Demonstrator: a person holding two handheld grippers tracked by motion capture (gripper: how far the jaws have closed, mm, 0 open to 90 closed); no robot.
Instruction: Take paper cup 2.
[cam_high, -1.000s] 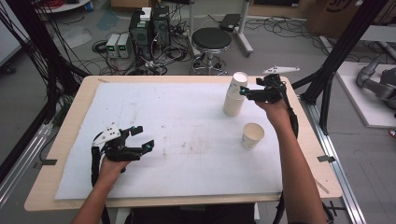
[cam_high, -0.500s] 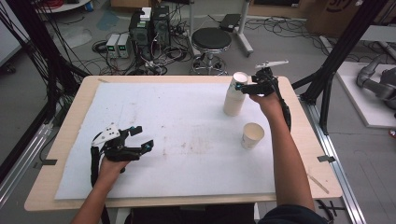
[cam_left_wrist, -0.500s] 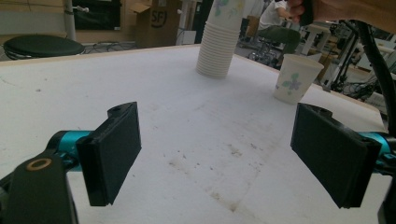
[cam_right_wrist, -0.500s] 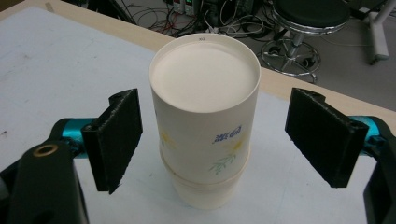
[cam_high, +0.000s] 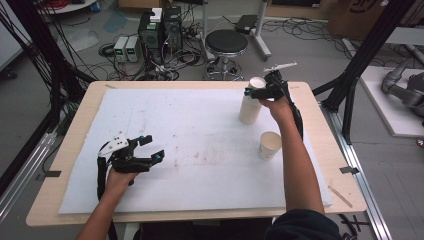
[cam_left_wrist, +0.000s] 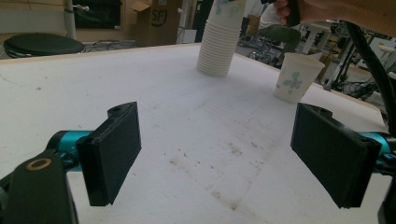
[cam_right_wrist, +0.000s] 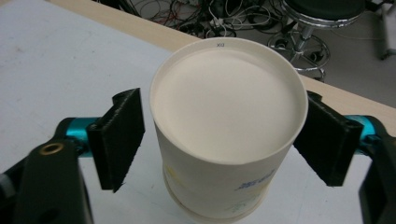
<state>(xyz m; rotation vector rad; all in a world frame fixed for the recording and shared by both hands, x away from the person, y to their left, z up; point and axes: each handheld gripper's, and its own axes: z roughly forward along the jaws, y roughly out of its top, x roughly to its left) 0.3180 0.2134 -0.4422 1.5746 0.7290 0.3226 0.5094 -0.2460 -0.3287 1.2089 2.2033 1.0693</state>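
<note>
The stack of upturned paper cups (cam_high: 249, 106) is standing near the far right corner of the white foam mat (cam_high: 190, 135), and the right gripper (cam_high: 260, 92) is hanging at its top. In the right gripper view the top cup (cam_right_wrist: 227, 122) is sitting between the two black pads; the right pad (cam_right_wrist: 327, 140) is lying against or just off the cup wall, though the angle makes contact hard to judge, while the left pad (cam_right_wrist: 119, 135) is standing slightly clear, so the jaws are parted around the cup rather than pinching it. A single paper cup (cam_high: 269, 145) is standing upright nearer the person, just beside the right forearm. The left gripper (cam_high: 150, 155) is resting over the mat's near left part, jaws spread wide and holding nothing
</note>
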